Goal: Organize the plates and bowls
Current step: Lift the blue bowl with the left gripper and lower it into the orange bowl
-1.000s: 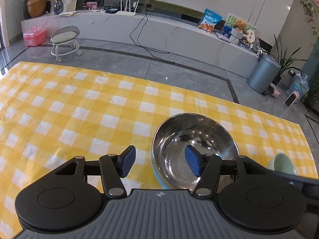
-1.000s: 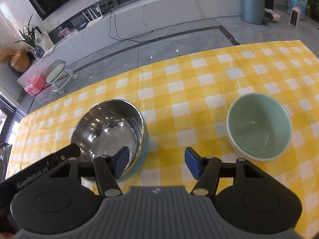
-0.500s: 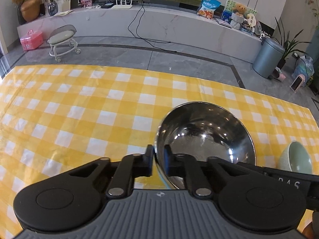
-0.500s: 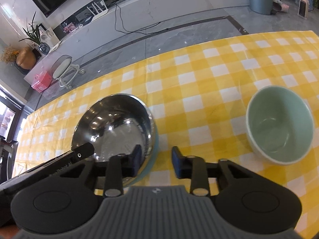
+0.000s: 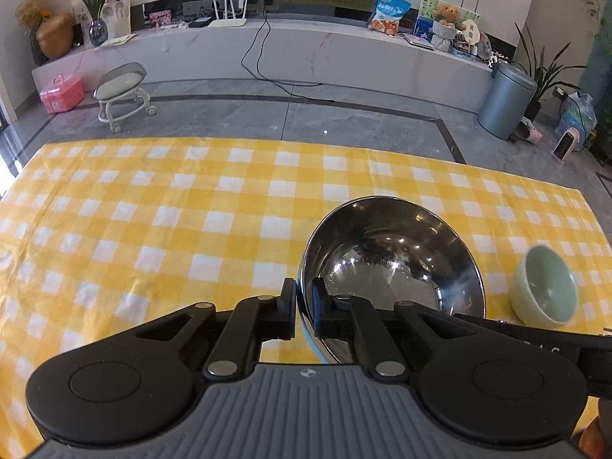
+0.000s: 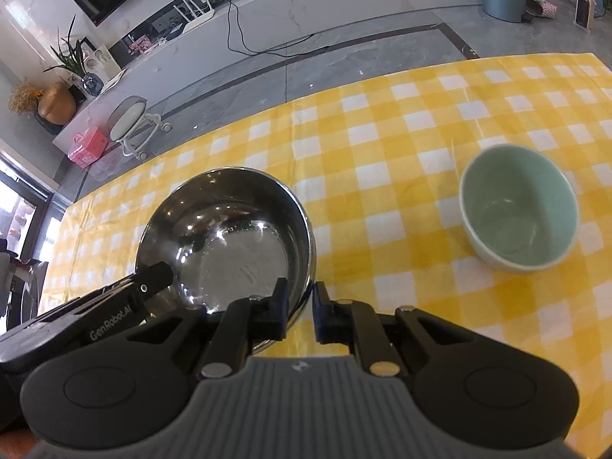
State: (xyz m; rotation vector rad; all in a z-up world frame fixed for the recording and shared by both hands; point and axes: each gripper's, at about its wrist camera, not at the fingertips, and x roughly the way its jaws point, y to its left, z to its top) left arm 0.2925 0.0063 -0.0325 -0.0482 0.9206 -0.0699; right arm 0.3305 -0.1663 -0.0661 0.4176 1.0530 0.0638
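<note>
A shiny steel bowl (image 5: 386, 264) with a blue outer wall is on the yellow checked tablecloth (image 5: 153, 222). My left gripper (image 5: 304, 308) is shut on the bowl's near left rim. In the right wrist view the steel bowl (image 6: 229, 241) has my right gripper (image 6: 300, 311) shut on its near right rim, and the left gripper's arm (image 6: 114, 306) reaches in from the left. A pale green ceramic bowl (image 6: 518, 206) stands upright to the right, apart from both grippers; it also shows in the left wrist view (image 5: 545, 287).
The table's far edge (image 5: 267, 141) drops to a grey tiled floor. Beyond it are a small stool (image 5: 124, 93), a pink box (image 5: 61, 93), a grey bin (image 5: 505, 101) and a long marble shelf (image 5: 306, 46).
Both grippers went from open to shut on the steel bowl's rim, the left first, then the right. The bowl now looks raised and slightly tilted.
</note>
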